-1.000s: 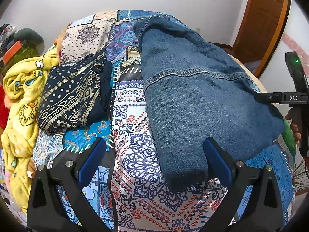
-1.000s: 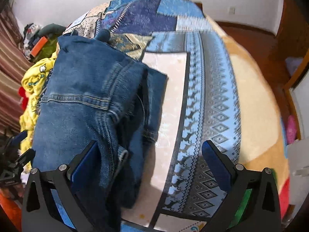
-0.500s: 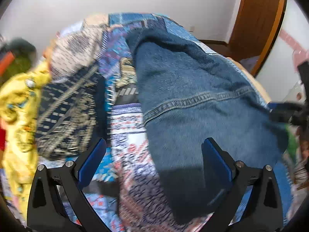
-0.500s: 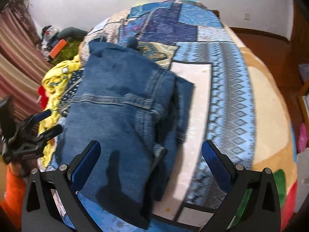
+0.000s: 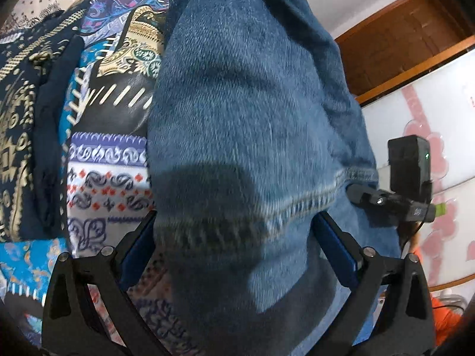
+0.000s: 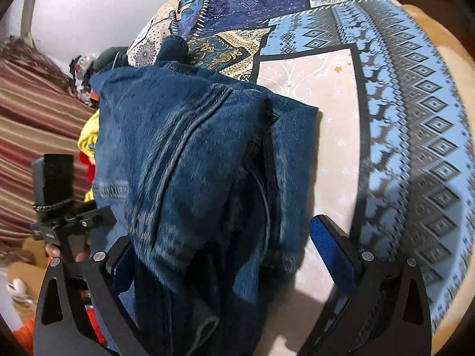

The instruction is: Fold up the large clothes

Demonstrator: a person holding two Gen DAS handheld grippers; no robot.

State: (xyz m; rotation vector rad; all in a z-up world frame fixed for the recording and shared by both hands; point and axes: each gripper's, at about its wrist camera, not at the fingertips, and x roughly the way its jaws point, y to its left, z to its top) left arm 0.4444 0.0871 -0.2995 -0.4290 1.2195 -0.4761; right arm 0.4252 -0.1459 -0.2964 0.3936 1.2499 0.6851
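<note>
Here, in the left wrist view, the left tongs (image 5: 234, 249) are standing wide open, with the folded jeans (image 5: 246, 112) lying between and beyond the fingers on the patterned bedspread (image 5: 107, 160). In the right wrist view, the right tongs (image 6: 234, 246) are gaping open around the jeans' (image 6: 190, 160) near edge, with bare bedspread (image 6: 335, 136) lying beyond the right finger.

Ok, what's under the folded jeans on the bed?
The jeans lie on a patchwork bedspread, whose patterned panels show around them. Whatever sits directly beneath the denim is covered, so I cannot tell.
</note>
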